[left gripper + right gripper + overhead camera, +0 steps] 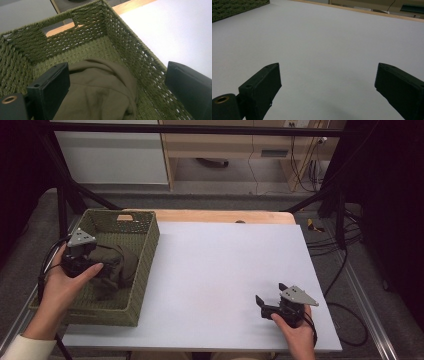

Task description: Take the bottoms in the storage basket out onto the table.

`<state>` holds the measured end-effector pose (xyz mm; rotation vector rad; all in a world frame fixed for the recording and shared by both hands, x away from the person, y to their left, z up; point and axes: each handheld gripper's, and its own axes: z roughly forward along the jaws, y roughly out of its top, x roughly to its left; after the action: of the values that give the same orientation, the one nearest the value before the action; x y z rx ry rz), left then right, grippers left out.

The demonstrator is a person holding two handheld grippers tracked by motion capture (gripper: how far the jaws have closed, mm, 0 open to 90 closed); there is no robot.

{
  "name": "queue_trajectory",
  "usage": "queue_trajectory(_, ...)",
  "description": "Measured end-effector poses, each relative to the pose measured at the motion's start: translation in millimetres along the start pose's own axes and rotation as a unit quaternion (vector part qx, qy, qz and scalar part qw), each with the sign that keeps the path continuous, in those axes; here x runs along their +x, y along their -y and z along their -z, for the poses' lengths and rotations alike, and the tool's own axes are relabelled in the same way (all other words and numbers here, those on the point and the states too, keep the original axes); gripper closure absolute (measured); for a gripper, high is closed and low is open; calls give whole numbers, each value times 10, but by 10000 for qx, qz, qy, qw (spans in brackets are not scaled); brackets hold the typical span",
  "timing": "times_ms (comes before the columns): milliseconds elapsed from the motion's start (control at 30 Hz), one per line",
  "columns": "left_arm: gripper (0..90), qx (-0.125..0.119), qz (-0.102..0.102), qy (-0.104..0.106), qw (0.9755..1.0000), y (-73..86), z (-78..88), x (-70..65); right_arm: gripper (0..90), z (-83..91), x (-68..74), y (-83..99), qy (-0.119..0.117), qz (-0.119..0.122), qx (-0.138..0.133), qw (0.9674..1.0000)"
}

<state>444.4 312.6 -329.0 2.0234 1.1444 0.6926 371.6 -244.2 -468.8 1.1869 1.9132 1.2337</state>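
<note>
White table [215, 270]; left tool [117, 82] gapes over unlabelled olive cloth [100, 92].

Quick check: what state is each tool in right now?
Left tool: open, jaws wide above the olive-green cloth garment in the green woven basket, holding nothing.
Right tool: open, empty, over the white table sheet.

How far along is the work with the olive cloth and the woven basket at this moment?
Early stage. Nothing looks done: the crumpled olive-green cloth lies inside the green woven basket. In hand: the left gripper hangs over the cloth, jaws wide open, not clamping it. The right gripper waits open over the bare white tabletop. Left: probably grasping the cloth and moving it.
</note>
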Motion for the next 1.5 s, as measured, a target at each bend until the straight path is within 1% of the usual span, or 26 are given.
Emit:
queue_trajectory(167, 62, 52, -7, -36, 10000, -19, -13, 54, 66, 0, -6, -4, -8, -17, 20, 10000)
queue_trajectory(333, 62, 225, 5, -26, 9997, -22, -80, 109, 65, 9, -11, -9, -14, -46, 24, 10000)
queue_trajectory(367, 62, 242, 21, -14, 9997, -23, -97, 113, 65, 7, -12, -9, -16, -40, 28, 10000)
queue_trajectory(533, 60, 348, -41, 2, 9994, -31, -174, 122, 65, 0, -10, -6, -28, -39, 69, 10000)
queue_trajectory(600, 60, 429, -62, 21, 9991, -33, -210, 124, 65, -2, -9, -6, -37, -37, 76, 10000)
queue_trajectory(667, 58, 536, -102, 2, 9985, -21, -251, 125, 65, -2, -9, -5, -42, -39, 91, 9999)
queue_trajectory(700, 56, 536, -102, 2, 9985, -21, -251, 125, 65, -2, -9, -6, -44, -38, 91, 9999)
queue_trajectory(733, 55, 638, -114, -18, 9979, 3, -293, 144, 65, -2, -9, -5, -47, -31, 95, 9999)
queue_trajectory(800, 55, 734, -49, -24, 9973, 34, -342, 166, 65, -6, -9, -4, -58, -16, 103, 9999)
queue_trajectory(833, 55, 781, -49, -50, 9969, 50, -363, 171, 65, -8, -5, -4, -68, -26, 112, 9999)
queue_trajectory(867, 54, 825, -101, -82, 9965, 66, -383, 175, 65, -7, -3, -5, -80, -23, 124, 9999)
queue_trajectory(900, 53, 890, -194, -158, 9957, 82, -403, 178, 65, -8, -3, -5, -86, -22, 126, 9999)
queue_trajectory(933, 53, 932, -218, -203, 9952, 98, -425, 181, 66, -10, -2, -6, -101, -29, 142, 9998)
queue_trajectory(967, 49, 963, -172, -172, 9951, 114, -447, 188, 67, -12, -1, -6, -112, -44, 162, 9998)
queue_trajectory(1000, 35, 963, -172, -172, 9951, 114, -447, 188, 67, -17, 0, -3, -115, -47, 164, 9998)
queue_trajectory(1033, 18, 1018, -125, -94, 9947, 151, -499, 201, 67, -19, 0, -2, -130, -37, 189, 9997)
queue_trajectory(1067, 10, 1018, -125, -94, 9947, 151, -499, 201, 66, -22, 2, -1, -131, -34, 192, 9997)
queue_trajectory(1100, 7, 1118, -134, -130, 9936, 189, -559, 210, 66, -21, 3, -2, -140, -18, 206, 9997)
queue_trajectory(1200, 0, 1183, -87, -190, 9928, 241, -628, 244, 67, -23, 12, -3, -156, -5, 207, 9997)
queue_trajectory(1300, 0, 1142, 94, -131, 9933, 303, -693, 293, 66, -29, 14, 0, -162, 12, 220, 9996)
queue_trajectory(1367, 0, 1227, 94, -165, 9923, 338, -733, 316, 66, -31, 17, -1, -169, 12, 232, 9996)
queue_trajectory(1500, 0, 1256, 114, -127, 9919, 397, -806, 327, 66, -32, 18, -1, -178, 31, 247, 9995)
